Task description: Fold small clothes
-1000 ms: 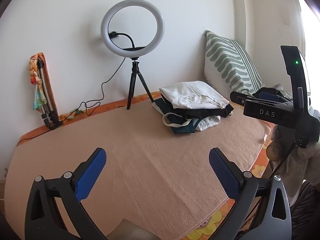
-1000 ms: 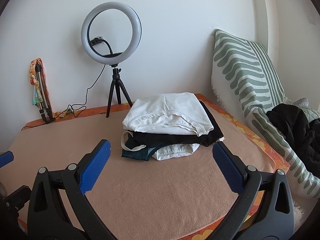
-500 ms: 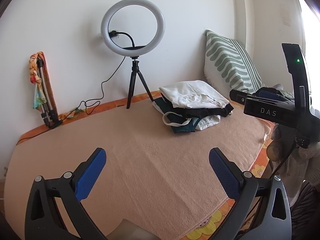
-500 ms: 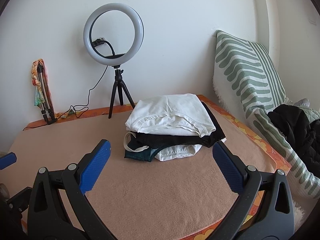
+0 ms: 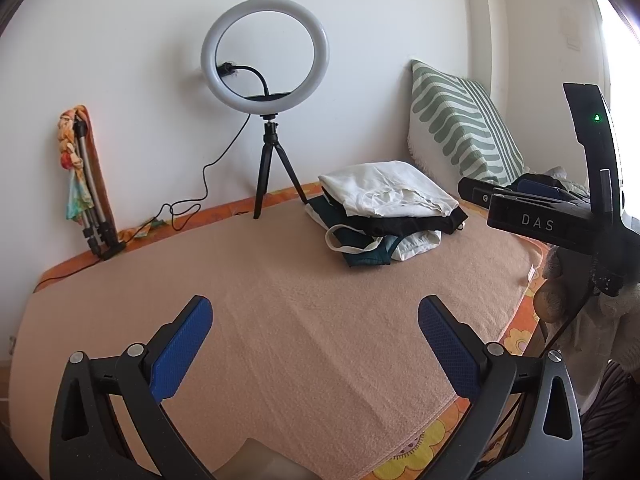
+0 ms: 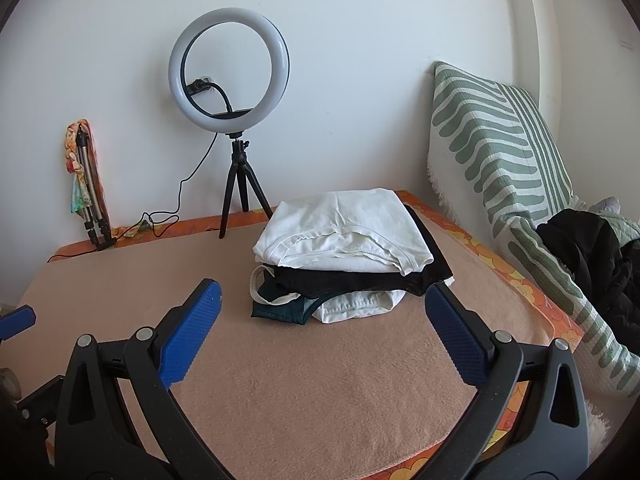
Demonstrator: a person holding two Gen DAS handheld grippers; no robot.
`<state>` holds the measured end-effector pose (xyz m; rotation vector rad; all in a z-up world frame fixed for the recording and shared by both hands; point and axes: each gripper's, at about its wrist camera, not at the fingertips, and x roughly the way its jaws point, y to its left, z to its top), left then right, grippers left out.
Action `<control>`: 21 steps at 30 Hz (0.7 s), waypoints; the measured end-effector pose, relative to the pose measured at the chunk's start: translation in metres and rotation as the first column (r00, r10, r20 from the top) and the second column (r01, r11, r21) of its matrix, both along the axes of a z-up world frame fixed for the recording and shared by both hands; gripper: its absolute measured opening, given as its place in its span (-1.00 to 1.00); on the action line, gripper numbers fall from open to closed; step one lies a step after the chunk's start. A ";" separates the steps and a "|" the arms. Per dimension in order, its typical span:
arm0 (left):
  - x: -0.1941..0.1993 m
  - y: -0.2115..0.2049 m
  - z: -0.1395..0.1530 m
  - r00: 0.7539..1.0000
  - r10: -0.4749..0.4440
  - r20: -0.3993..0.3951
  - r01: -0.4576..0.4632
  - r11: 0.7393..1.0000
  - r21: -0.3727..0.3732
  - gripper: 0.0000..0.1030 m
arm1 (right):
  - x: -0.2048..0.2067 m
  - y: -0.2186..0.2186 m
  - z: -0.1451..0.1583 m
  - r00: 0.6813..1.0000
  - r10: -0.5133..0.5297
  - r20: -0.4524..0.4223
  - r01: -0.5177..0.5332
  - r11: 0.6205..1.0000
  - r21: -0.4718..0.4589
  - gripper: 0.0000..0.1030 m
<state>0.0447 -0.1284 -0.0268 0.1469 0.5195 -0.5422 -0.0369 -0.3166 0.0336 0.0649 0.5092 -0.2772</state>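
A stack of folded small clothes (image 6: 348,256) lies on the peach blanket (image 6: 320,380), white garment on top, black, teal and white ones under it. It also shows in the left wrist view (image 5: 384,212) at the far right. My right gripper (image 6: 324,336) is open and empty, just in front of the stack. My left gripper (image 5: 316,344) is open and empty over the bare blanket (image 5: 280,320), well short of the stack. The right gripper's body (image 5: 560,216) shows at the right edge of the left wrist view.
A ring light on a tripod (image 6: 234,128) stands at the back by the wall. A folded tripod with a coloured cloth (image 6: 86,184) leans at the back left. A green striped pillow (image 6: 500,148) and dark clothes (image 6: 592,256) lie to the right.
The right gripper has shifted left, so the stack and ring light sit further right in its view. The left gripper has barely moved. Both stay open.
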 end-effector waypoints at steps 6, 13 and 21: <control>0.000 0.000 0.001 1.000 -0.001 -0.003 0.001 1.000 0.000 0.99 | -0.001 0.001 0.000 1.000 -0.003 0.001 0.003 1.000 0.000 1.00; 0.001 0.000 0.001 1.000 -0.004 -0.004 0.004 1.000 0.000 0.99 | 0.000 0.004 0.000 1.000 -0.001 -0.002 0.001 1.000 0.000 1.00; 0.002 0.001 0.000 1.000 -0.010 -0.023 0.010 1.000 -0.002 0.99 | 0.001 0.004 -0.001 1.000 0.001 -0.004 -0.001 1.000 -0.001 1.00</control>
